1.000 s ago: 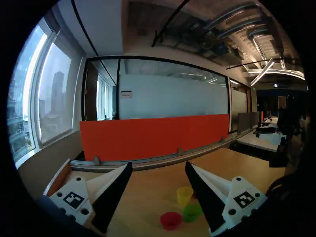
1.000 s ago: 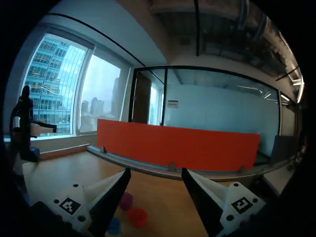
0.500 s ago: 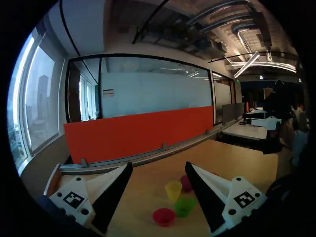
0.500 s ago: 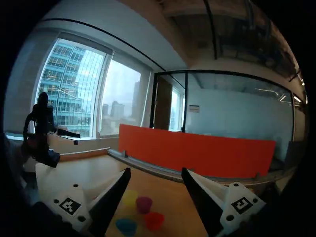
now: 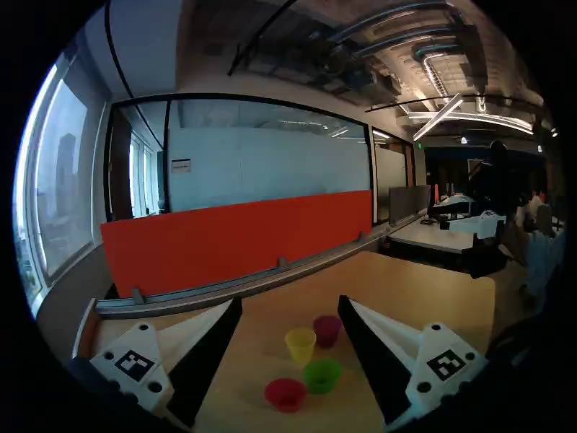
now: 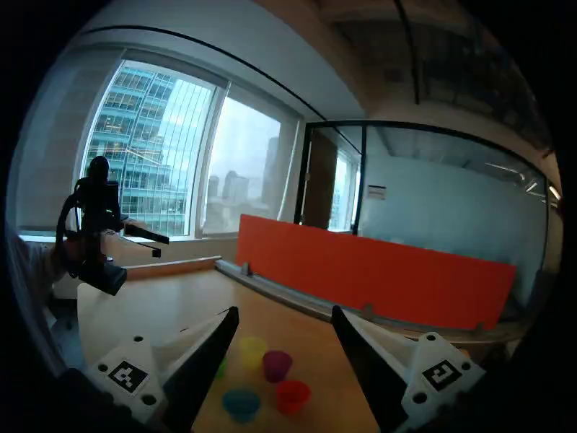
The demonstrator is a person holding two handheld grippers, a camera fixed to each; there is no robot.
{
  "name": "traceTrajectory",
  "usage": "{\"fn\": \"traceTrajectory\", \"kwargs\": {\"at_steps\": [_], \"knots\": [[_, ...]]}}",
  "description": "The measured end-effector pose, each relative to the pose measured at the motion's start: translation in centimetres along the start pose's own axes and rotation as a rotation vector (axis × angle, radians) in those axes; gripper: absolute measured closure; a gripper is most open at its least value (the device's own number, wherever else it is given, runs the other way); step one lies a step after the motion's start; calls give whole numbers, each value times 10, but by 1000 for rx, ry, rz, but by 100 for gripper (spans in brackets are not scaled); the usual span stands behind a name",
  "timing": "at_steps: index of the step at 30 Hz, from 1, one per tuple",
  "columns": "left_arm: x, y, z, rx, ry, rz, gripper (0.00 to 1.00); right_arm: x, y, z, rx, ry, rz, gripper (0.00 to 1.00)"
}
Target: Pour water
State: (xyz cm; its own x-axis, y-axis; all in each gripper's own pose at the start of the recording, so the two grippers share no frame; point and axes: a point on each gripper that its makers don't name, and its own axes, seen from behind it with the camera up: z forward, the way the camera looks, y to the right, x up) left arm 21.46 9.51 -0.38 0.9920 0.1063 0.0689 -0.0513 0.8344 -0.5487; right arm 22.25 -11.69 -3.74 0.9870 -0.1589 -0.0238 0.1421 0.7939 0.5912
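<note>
Writing is scarce: in the left gripper view a small paper sign [image 5: 181, 165] on the glass wall is too small to read, and an orange partition [image 5: 238, 238] runs below it. Each finger of the left gripper [image 5: 287, 299] bears a black-and-white square marker [image 5: 135, 364]. Its jaws are spread wide, gripping and touching nothing, above the wooden table [image 5: 433, 289]. On the table between them stand four cups close together: red cup [image 5: 285, 394] nearest, then yellow cup [image 5: 300, 344], green cup [image 5: 322, 375] and purple cup [image 5: 327, 330] farthest. In the right gripper view the left gripper appears far off at the left edge, raised over the table. The right gripper [image 6: 283, 310], with the same kind of markers, is likewise spread wide and empty. Between its fingers, from the left, are the green cup half hidden by the left finger, a blue cup [image 6: 241, 403], then the yellow, purple and red ones.
</note>
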Motion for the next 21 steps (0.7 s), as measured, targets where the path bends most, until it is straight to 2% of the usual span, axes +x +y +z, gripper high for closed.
{"fn": "traceTrajectory", "kwargs": {"at_steps": [6, 9, 15, 21], "knots": [[2, 8, 0, -39, 12, -9, 1, -7, -10, -1, 45, -32, -30, 0], [-4, 10, 1, -55, -2, -3, 1, -11, -12, -2, 58, -44, -42, 0], [-16, 13, 2, -74, -40, 8, 1, -20, -16, -2, 81, -70, -40, 0], [-27, 12, 6, -90, -65, -4, 1, -30, -19, 1, 103, -92, -31, 0]]}}
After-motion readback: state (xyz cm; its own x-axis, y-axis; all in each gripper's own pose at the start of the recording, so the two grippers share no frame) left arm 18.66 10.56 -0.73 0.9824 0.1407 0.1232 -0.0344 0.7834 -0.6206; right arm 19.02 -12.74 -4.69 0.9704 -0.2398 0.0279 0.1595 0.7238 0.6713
